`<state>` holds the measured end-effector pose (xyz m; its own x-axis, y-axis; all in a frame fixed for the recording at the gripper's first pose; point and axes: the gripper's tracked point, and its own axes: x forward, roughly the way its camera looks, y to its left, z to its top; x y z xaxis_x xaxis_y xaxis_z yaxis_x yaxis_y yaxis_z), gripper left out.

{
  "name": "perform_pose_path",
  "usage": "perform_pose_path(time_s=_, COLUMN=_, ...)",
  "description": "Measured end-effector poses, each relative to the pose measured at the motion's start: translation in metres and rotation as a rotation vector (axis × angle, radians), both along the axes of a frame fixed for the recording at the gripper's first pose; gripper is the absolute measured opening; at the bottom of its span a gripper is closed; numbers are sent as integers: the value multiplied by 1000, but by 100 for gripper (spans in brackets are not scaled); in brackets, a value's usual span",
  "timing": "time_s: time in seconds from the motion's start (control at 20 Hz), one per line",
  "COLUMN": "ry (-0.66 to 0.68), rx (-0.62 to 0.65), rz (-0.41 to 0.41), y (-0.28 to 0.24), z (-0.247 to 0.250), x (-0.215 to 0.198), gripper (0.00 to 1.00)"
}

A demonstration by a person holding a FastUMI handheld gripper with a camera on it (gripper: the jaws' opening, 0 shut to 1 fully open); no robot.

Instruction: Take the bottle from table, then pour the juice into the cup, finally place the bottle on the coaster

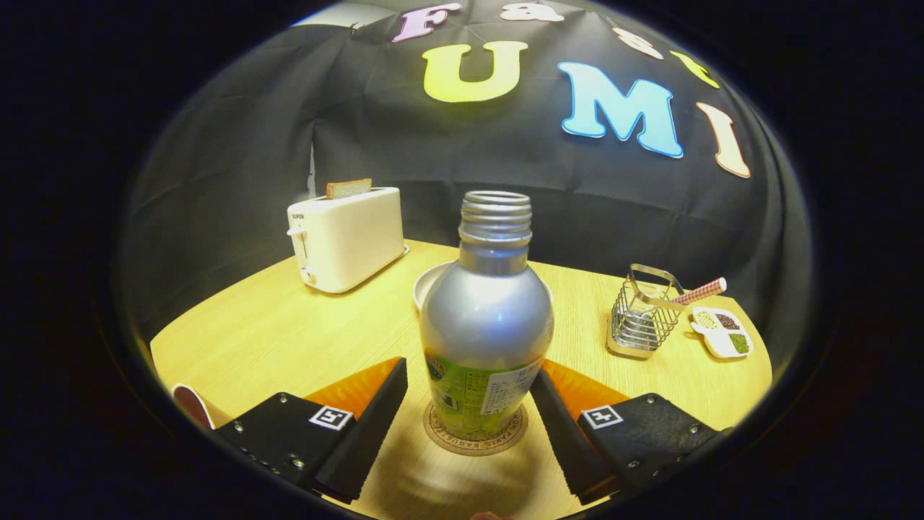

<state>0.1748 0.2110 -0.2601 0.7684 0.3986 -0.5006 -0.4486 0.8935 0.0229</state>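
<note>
On the round coaster (475, 433) stands the uncapped silver bottle (486, 325), upright, with the gripper (469, 390) spread around its lower body; a gap shows beside each finger, so neither presses it. Behind the bottle a pale dish (432, 283) is mostly hidden. Left of the bottle sits a toaster (346, 238) holding bread; right of it a wire rack (639, 318). The cup (193, 406), left of the bottle, is cut off at the table (289, 332) edge.
</note>
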Motion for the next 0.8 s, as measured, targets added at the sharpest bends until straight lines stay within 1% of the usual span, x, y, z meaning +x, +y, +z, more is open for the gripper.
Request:
perform_pose_path(time_s=0.2, ry=-12, rx=14, rz=-22, y=-6, z=15, x=-3, gripper=100)
perform_pose_path(time_s=0.4, ry=-27, rx=36, rz=-50, y=-15, z=37, x=-16, gripper=100)
perform_pose_path(time_s=0.65, ry=-93, rx=52, rz=-85, y=-32, z=85, x=-36, gripper=99)
perform_pose_path(time_s=0.8, ry=-122, rx=92, rz=-113, y=-44, z=119, x=-51, gripper=99)
